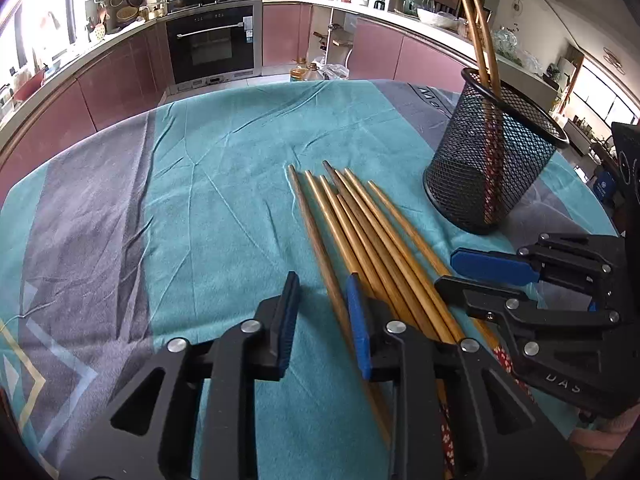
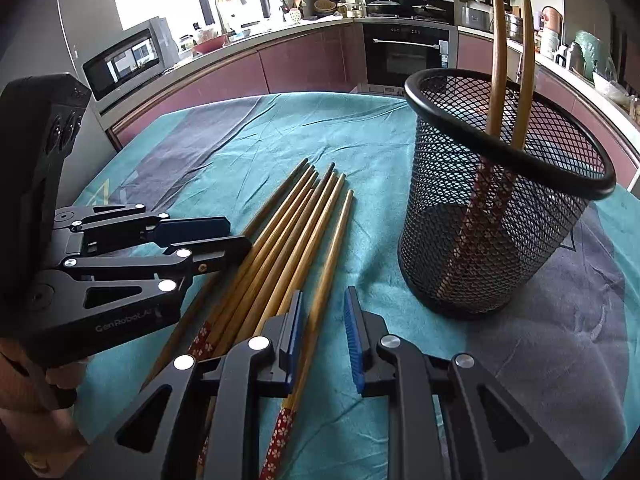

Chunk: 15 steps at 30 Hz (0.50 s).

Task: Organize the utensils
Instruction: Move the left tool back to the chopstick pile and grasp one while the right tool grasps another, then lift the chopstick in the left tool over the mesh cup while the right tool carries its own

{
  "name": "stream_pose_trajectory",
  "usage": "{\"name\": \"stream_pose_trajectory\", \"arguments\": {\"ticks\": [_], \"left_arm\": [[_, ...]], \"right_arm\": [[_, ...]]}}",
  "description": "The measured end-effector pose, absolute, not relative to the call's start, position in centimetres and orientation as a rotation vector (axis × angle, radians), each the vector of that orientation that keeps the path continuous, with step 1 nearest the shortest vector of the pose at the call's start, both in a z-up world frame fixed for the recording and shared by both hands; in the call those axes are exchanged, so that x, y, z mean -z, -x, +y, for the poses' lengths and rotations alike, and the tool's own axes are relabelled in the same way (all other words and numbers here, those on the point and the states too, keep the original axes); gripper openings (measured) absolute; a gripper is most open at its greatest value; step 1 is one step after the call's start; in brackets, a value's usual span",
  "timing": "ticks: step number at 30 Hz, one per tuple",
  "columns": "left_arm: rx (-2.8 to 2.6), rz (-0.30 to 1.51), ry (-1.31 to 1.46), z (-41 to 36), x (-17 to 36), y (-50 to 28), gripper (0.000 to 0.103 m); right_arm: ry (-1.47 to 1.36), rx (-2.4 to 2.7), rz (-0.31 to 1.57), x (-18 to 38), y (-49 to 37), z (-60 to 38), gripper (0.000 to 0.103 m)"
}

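Left wrist view: the left gripper (image 1: 323,280) sits low over the teal tablecloth (image 1: 220,200), its jaws a narrow gap apart. The darkest stick at the outer side of the loose chopsticks (image 1: 360,232) runs between the pads; daylight shows on its 9 o'clock side, so nothing is clamped. The bundle lies flat, tips fanned toward 12 o'clock, patterned ends toward 6. At 2 o'clock the black mesh cup (image 1: 492,168) stands upright near the table's rounded edge, with two chopsticks (image 1: 476,28) leaning inside. From 9 to 11 o'clock the cloth is bare and wrinkled out to the far edge – the widest free room

Right wrist view: the right gripper (image 2: 324,292) likewise stands slightly parted, with the single stick nearest the cup passing between its pads and under the 9 o'clock finger; not squeezed. The cup (image 2: 500,208) is close at 1 o'clock, apart from the bundle (image 2: 288,240) by a strip of cloth. The left gripper crowds in at 9 o'clock, just beside the bundle – little clearance there
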<state>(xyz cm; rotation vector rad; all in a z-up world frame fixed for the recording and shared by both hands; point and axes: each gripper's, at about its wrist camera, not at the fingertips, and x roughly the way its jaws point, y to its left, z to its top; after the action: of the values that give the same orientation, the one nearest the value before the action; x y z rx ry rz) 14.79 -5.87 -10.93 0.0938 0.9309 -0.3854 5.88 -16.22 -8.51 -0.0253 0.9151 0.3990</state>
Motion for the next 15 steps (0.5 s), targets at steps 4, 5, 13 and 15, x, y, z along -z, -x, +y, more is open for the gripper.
{"name": "stream_pose_trajectory", "arguments": {"ticks": [4,5,13,15], "left_arm": [[0.385,0.932,-0.072,-6.0,11.1,-15.0,0.011],[0.379,0.929,-0.070,-6.1,11.1,-15.0,0.011],[0.369,0.928,-0.008,-5.5,11.1,-14.3,0.008],[0.371,0.923,0.003,-5.2,10.9,-14.1,0.008]], "right_arm": [[-0.015,-0.396,0.916,8.6,-6.1,-16.8,0.009],[-0.027,-0.397,0.917,8.6,-6.1,-17.0,0.008],[-0.092,-0.409,0.922,8.6,-6.0,-18.2,0.005],[-0.098,-0.414,0.917,8.4,-5.8,-18.3,0.006]]}}
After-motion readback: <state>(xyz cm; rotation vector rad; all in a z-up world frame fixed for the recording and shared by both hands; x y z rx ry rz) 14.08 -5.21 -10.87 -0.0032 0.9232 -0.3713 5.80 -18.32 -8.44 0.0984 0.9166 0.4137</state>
